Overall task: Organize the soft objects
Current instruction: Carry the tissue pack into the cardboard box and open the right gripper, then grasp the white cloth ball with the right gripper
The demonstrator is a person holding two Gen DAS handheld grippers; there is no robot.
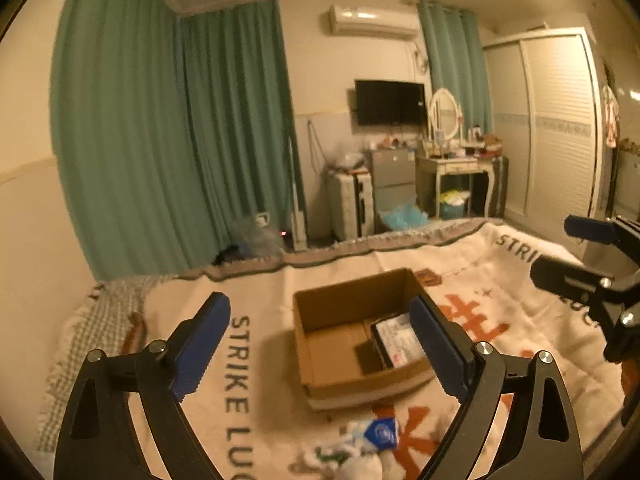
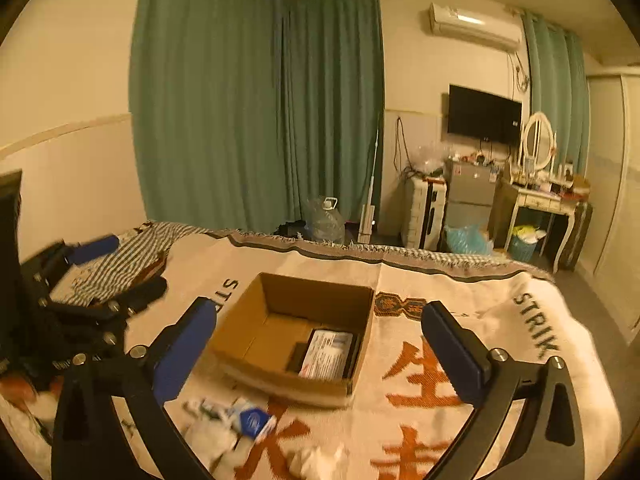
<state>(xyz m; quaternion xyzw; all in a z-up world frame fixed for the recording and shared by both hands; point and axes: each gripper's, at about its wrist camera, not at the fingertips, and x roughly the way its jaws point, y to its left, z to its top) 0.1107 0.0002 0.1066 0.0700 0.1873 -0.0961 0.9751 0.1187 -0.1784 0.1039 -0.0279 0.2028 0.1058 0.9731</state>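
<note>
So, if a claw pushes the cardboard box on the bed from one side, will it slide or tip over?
The cardboard box is low and wide, so it would probably slide, not tip. It holds only one flat packet, so it is likely light. The blanket under it is soft and may wrinkle and drag.

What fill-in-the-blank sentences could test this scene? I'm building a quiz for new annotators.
1. The cardboard box stands open on the ____.
2. Inside the box lies one black packet with a ____ label.
3. Both the left gripper and the right gripper are ____, holding nothing.
4. The small soft items lie ____ the box, on its near side.

Missing words: blanket; white; open; outside
</note>
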